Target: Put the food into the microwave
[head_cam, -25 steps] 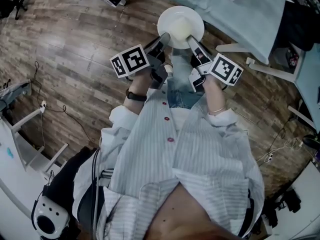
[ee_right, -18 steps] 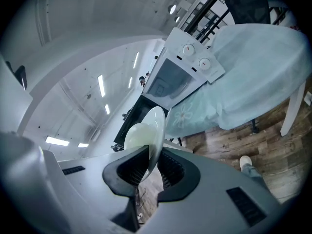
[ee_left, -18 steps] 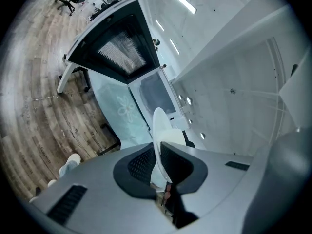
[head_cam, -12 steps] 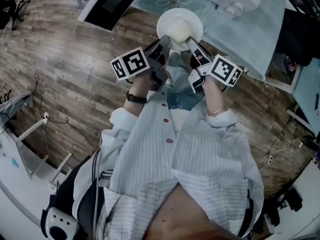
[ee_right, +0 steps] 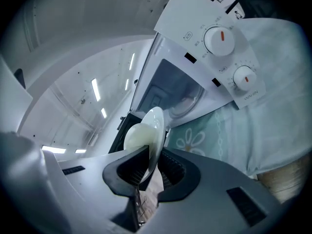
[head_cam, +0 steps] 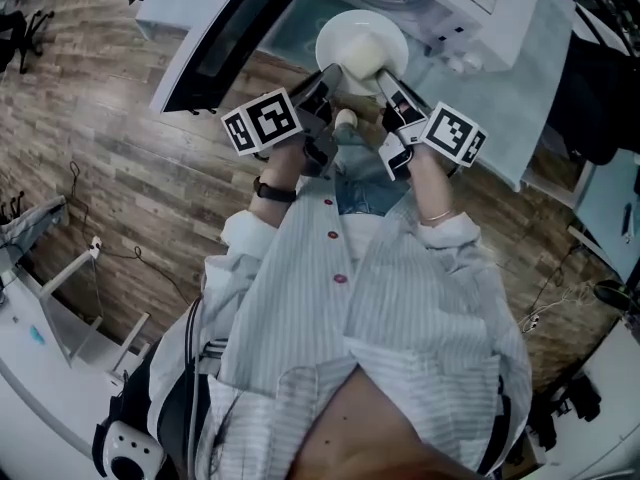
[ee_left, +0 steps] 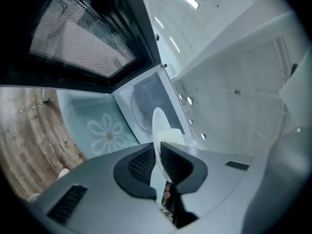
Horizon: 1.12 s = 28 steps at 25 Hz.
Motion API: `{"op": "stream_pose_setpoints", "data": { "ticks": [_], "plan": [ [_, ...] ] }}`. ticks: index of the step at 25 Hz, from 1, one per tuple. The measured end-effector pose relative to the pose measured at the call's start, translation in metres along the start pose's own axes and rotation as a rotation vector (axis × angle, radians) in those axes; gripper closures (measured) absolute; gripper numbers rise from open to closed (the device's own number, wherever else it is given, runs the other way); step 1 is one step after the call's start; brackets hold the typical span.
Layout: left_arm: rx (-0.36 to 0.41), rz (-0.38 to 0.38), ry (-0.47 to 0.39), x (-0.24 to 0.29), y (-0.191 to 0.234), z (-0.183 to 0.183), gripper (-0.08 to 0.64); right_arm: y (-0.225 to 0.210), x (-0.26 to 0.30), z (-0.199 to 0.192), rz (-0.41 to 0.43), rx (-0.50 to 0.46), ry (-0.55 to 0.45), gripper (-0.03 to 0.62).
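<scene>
Your left hand-held gripper (head_cam: pixel 328 74) and right hand-held gripper (head_cam: pixel 386 78) each clamp one round white plate (head_cam: pixel 340 30) by its rim, with one pale food mound (head_cam: pixel 366 60) between them. The right gripper view shows the white microwave (ee_right: pixel 185 18) with two dials (ee_right: pixel 219 39); the left shows its door mesh (ee_left: pixel 78 38).

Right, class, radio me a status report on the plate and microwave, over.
Left gripper and right gripper both shut on plate rim. Food on plate, in front of microwave. Door open, path looks clear.

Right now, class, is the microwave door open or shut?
Open. The dark-windowed door stands swung out to the left of the white microwave, and the right gripper view looks straight into its cavity.
</scene>
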<state>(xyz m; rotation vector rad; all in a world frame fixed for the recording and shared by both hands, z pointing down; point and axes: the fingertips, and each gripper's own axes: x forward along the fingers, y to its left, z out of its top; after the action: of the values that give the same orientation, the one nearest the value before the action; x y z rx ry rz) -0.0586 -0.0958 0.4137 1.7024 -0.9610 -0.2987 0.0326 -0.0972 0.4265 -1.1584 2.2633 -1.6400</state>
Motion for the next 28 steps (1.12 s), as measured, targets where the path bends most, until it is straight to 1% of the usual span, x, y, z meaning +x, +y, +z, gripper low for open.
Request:
{"op": "stream_pose_setpoints", "data": {
  "ticks": [5, 10, 19, 28],
  "plan": [
    [-0.002, -0.001, 0.003, 0.030, 0.001, 0.021, 0.531, -0.007, 0.018, 0.030, 0.000, 0.000, -0.006, 0.526],
    [-0.001, -0.002, 0.017, 0.052, 0.003, 0.033, 0.531, -0.014, 0.029, 0.049, -0.015, 0.001, -0.018, 0.526],
    [0.001, -0.012, 0.087, 0.079, 0.002, 0.043, 0.529, -0.022, 0.033, 0.068, -0.062, 0.041, -0.083, 0.526],
    [0.036, -0.025, 0.168, 0.098, 0.000, 0.054, 0.529, -0.028, 0.039, 0.081, -0.105, 0.086, -0.161, 0.526]
  ]
}}
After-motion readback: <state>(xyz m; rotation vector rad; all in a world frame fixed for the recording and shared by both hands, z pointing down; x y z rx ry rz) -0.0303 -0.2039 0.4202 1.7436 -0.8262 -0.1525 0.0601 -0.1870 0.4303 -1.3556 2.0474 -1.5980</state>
